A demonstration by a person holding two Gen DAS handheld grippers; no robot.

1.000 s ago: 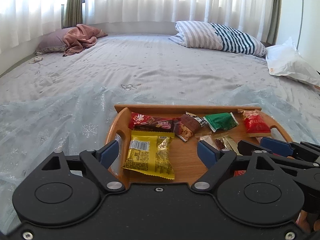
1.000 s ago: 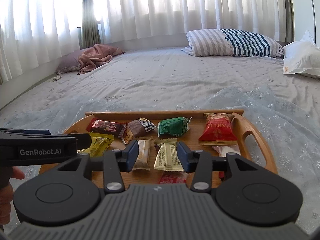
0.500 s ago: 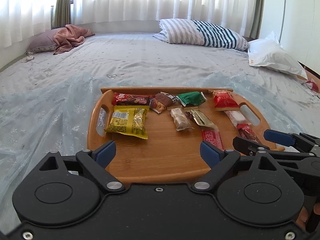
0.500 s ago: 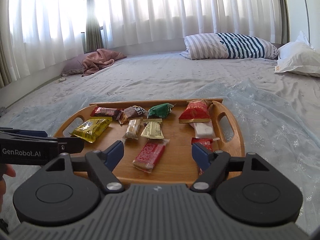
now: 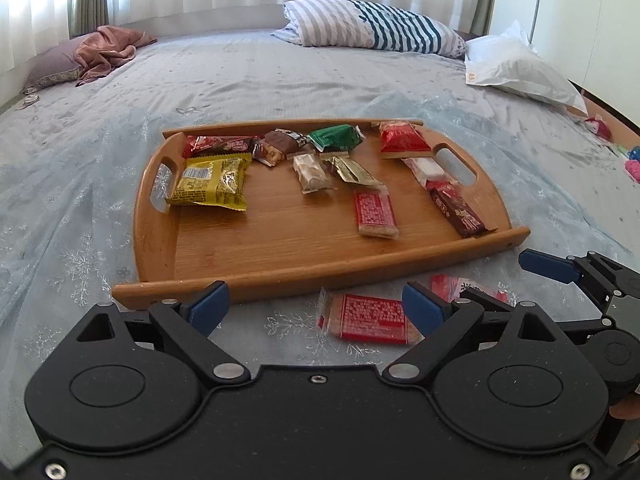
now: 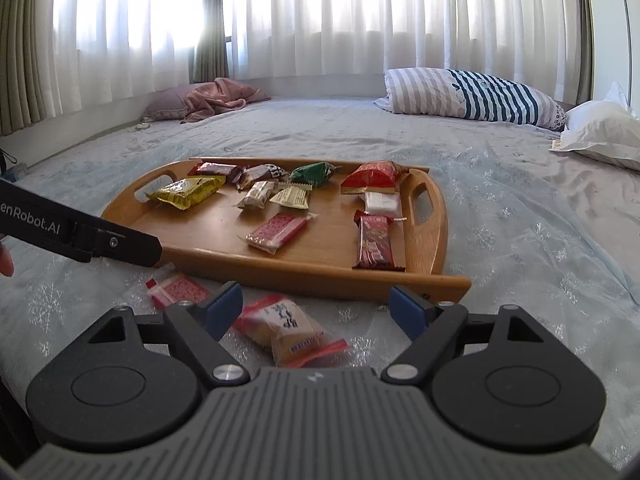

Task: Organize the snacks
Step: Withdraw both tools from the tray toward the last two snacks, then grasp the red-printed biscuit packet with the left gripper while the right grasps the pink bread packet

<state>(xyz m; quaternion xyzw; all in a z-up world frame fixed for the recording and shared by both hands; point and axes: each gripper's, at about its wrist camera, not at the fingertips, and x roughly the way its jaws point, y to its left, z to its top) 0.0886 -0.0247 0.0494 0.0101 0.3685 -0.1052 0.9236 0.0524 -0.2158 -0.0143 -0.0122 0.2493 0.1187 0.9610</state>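
Red wafer packet (image 5: 370, 319) on bedspread between wide-open left tongs (image 5: 316, 306), untouched.

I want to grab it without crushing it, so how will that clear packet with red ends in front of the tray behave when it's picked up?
The clear packet looks like a thin film wrapper, so probably light and crinkly. Its loose red ends may flop. The pale pastry inside could crumble if squeezed hard. Lying flat on the soft bedspread, it shouldn't roll.

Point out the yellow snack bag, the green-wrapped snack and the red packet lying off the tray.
yellow snack bag (image 5: 210, 182), left wrist view, centre of its face
green-wrapped snack (image 5: 335, 138), left wrist view, middle of the wrapper
red packet (image 5: 370, 318), left wrist view, centre of its printed face
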